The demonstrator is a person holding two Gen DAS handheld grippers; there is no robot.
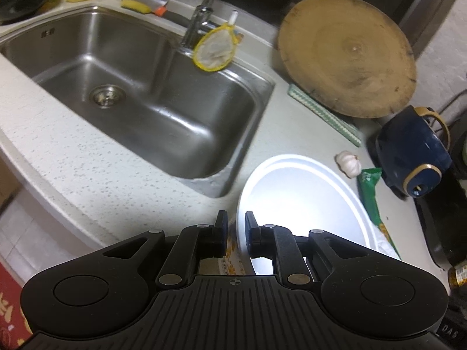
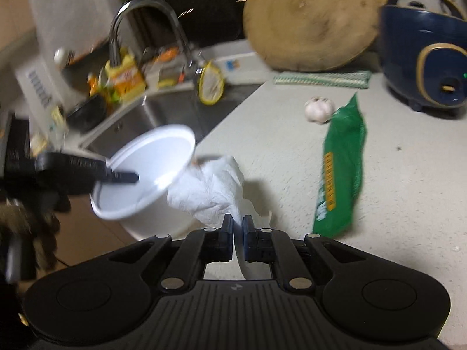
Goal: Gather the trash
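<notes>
- The right gripper (image 2: 238,224) is closed on a white crumpled tissue (image 2: 213,186), which rises ahead of its fingertips.
- The left gripper (image 1: 236,221) clamps the rim of a white paper bowl (image 1: 297,192).
- A green wrapper (image 2: 343,157) lies ahead-right on the bench (image 2: 408,189).

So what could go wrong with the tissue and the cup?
The right gripper pinches only a tail of the crumpled tissue, so it might slip or tear before going in. The left gripper grips the white cup by its rim alone, tilted, so a push could twist it loose. The green wrapper could get forgotten.
</notes>
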